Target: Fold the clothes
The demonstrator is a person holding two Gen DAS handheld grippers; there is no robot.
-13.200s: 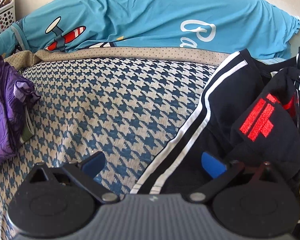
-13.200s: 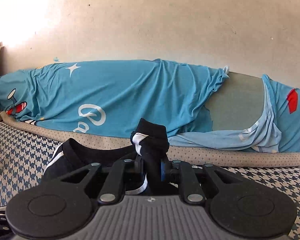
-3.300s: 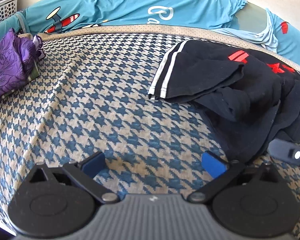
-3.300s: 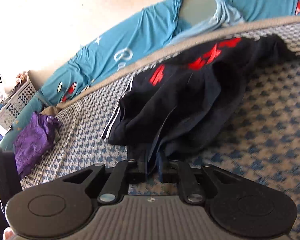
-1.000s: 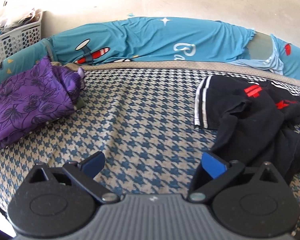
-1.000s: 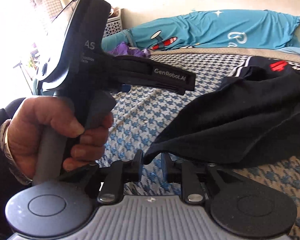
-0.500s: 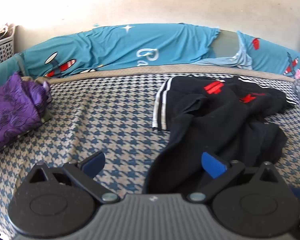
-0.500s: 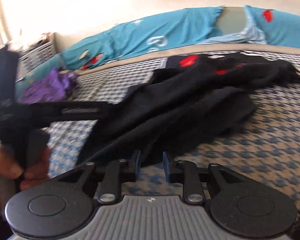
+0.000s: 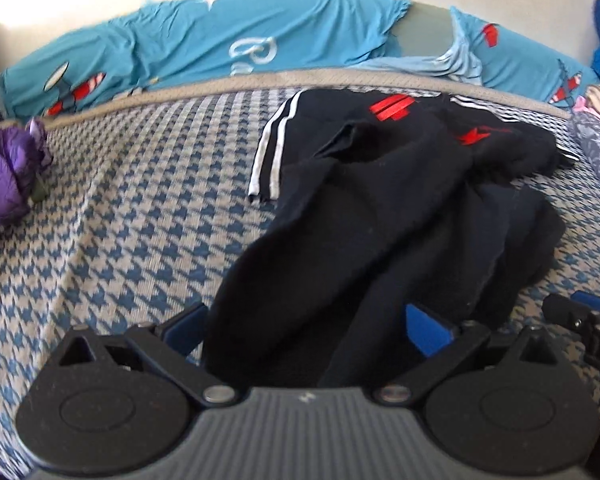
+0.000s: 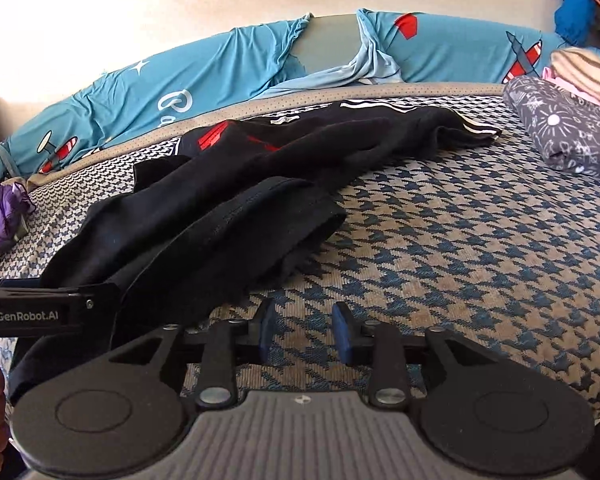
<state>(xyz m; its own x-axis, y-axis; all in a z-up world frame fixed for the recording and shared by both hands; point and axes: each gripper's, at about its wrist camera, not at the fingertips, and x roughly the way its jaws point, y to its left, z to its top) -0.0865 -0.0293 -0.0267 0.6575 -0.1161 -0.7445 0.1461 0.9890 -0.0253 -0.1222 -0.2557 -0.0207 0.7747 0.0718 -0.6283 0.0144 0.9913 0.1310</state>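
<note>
**Black shirt half spread on the bed, both claws loose**

The black shirt point(image 9: 380, 208) lies crumpled across the houndstooth bedspread point(image 9: 132, 216), running from about 1 o'clock down to 6 in the left wrist view. Its near hem sits between the fingers of the left gripper point(image 9: 306, 330), which stand wide apart and aren't pinching it. The right gripper point(image 10: 305, 332) is letting go: its jaws are opening, with only bedspread showing in the gap and the shirt edge just off at 10 o'clock. A purple garment point(image 9: 4, 176) sits at 9 o'clock, a folded grey patterned cloth point(image 10: 568, 128) at 2 o'clock in the right view.
</note>
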